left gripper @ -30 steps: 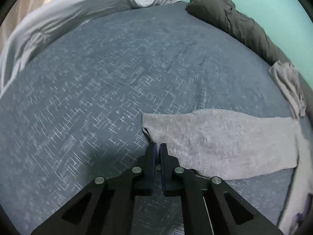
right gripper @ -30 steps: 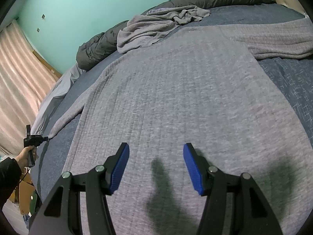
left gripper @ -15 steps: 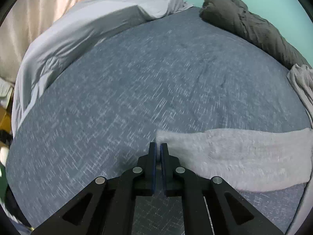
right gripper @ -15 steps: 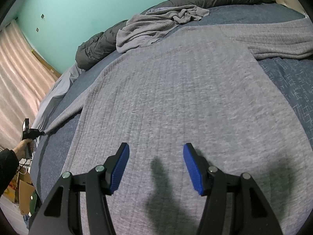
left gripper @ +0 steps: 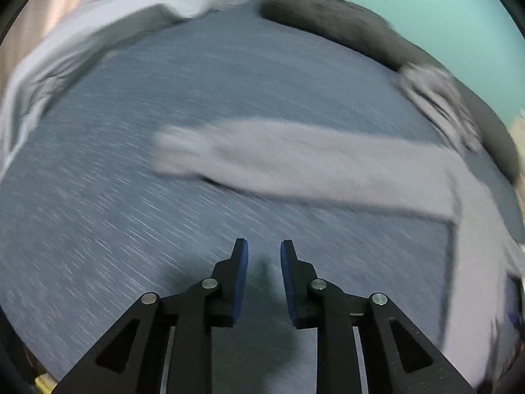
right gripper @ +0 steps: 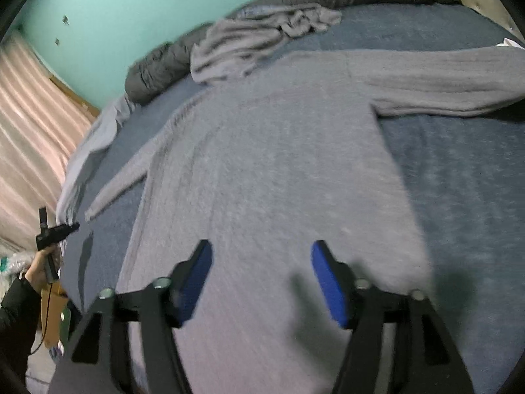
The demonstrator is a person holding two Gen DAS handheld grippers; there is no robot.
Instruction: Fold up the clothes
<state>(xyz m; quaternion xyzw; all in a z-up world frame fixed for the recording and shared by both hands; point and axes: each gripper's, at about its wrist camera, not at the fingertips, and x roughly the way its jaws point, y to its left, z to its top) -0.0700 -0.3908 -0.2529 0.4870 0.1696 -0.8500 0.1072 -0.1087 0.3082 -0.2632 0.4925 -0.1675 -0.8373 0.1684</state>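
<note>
- Two grippers, mine: left gripper parted narrowly, empty, above bed; right gripper spread wide over grey sweater.
- One sleeve lying flat.

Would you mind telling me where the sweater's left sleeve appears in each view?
Left wrist: sleeve crosses mid-frame, cuff pointing left, ahead of the open left hand-held gripper.
Right wrist: sleeve runs down the left side, cuff lowest.
Shared landmark: dark duvet along the teal wall.
</note>
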